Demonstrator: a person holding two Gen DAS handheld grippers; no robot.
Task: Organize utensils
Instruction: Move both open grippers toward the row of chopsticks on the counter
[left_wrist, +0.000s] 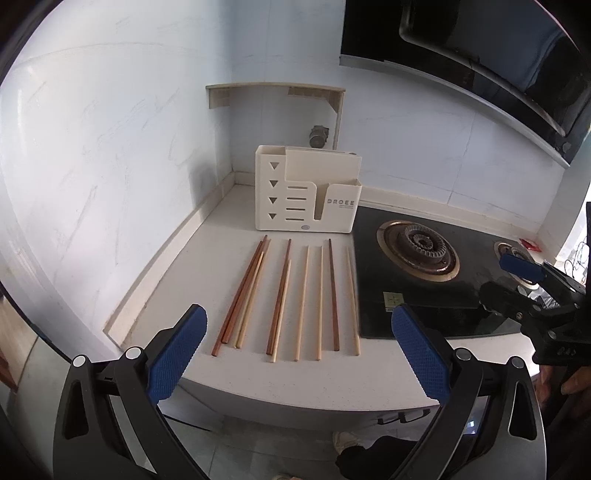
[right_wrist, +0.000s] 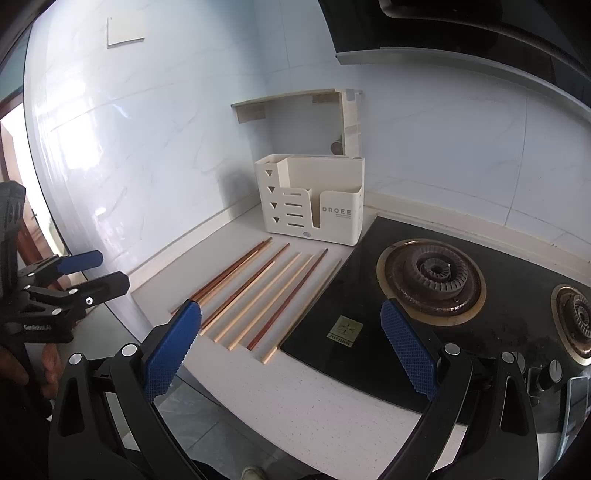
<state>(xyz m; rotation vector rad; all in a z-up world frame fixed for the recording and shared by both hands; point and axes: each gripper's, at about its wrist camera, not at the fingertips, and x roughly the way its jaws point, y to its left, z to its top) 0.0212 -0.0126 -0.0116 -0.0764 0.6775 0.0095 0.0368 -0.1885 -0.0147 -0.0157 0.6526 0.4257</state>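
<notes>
Several chopsticks (left_wrist: 295, 299) (right_wrist: 258, 295), some dark brown and some pale wood, lie side by side on the white counter. Behind them stands a cream utensil holder (left_wrist: 308, 190) (right_wrist: 314, 199) with compartments, upright against the wall. My left gripper (left_wrist: 295, 347) hovers open above the counter's front edge, just short of the chopsticks' near ends, with nothing between its blue pads. My right gripper (right_wrist: 291, 343) is open too, above the seam between counter and stove, nothing held. The left view shows the right gripper (left_wrist: 524, 277) over the stove at the right edge; the right view shows the left gripper (right_wrist: 92, 273) at the left.
A black glass gas stove (left_wrist: 424, 288) (right_wrist: 424, 306) with two burners adjoins the chopsticks on the right. Tiled walls close the corner behind and to the left. A range hood (left_wrist: 480, 55) hangs above. The counter's front edge drops to the floor, where a shoe (left_wrist: 343, 441) shows.
</notes>
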